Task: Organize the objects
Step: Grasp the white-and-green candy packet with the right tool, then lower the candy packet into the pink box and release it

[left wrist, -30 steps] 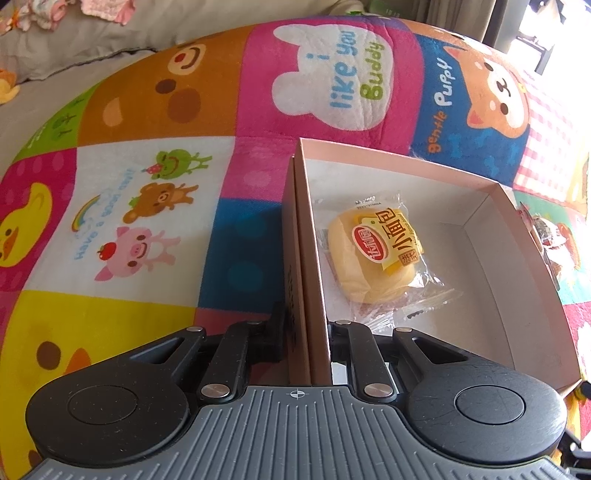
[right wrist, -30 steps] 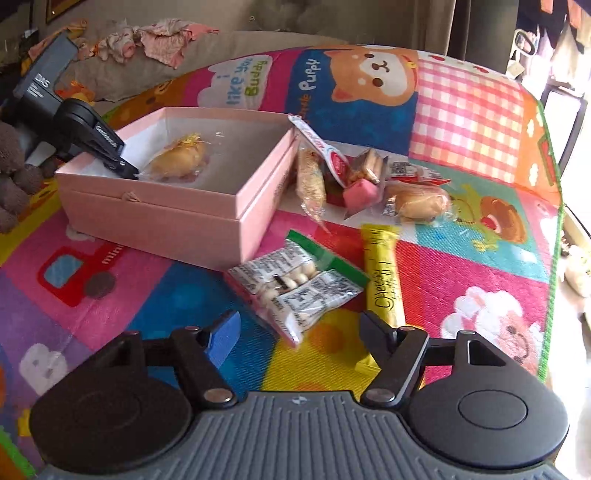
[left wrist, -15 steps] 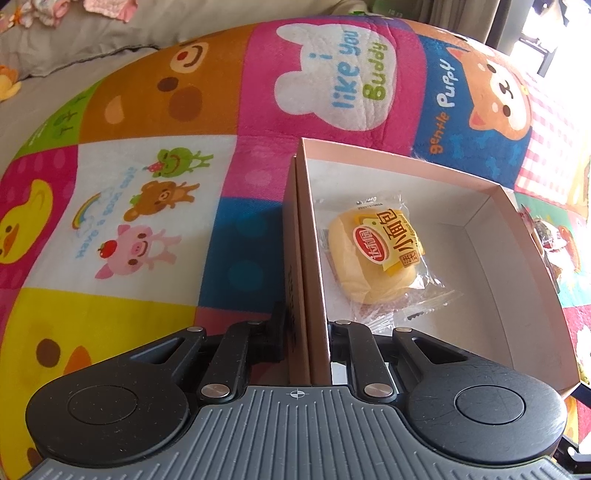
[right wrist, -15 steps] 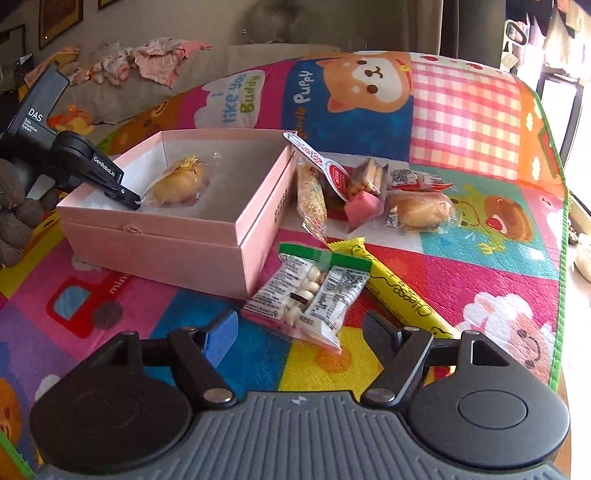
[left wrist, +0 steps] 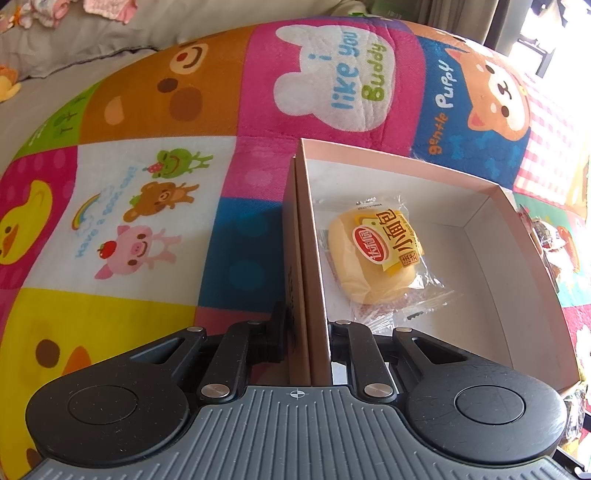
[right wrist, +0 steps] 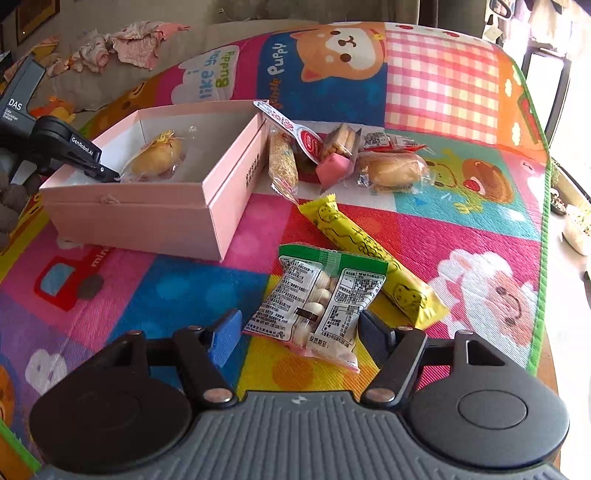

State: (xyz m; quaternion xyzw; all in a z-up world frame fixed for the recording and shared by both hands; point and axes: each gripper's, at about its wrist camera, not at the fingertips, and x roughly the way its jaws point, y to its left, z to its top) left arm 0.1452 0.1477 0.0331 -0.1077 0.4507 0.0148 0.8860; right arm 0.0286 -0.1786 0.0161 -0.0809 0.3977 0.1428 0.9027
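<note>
Cartoon patchwork mat; grey bedding; bright window.

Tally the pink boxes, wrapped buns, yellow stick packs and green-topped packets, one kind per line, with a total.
Pink box: 1
Wrapped buns: 2, one inside the box, one outside it
Yellow stick pack: 1
Green-topped packet: 1
Total: 5

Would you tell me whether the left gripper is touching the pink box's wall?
Touching. The left wrist view shows the left gripper shut on the pink box wall, a finger pressed against each side.
</note>
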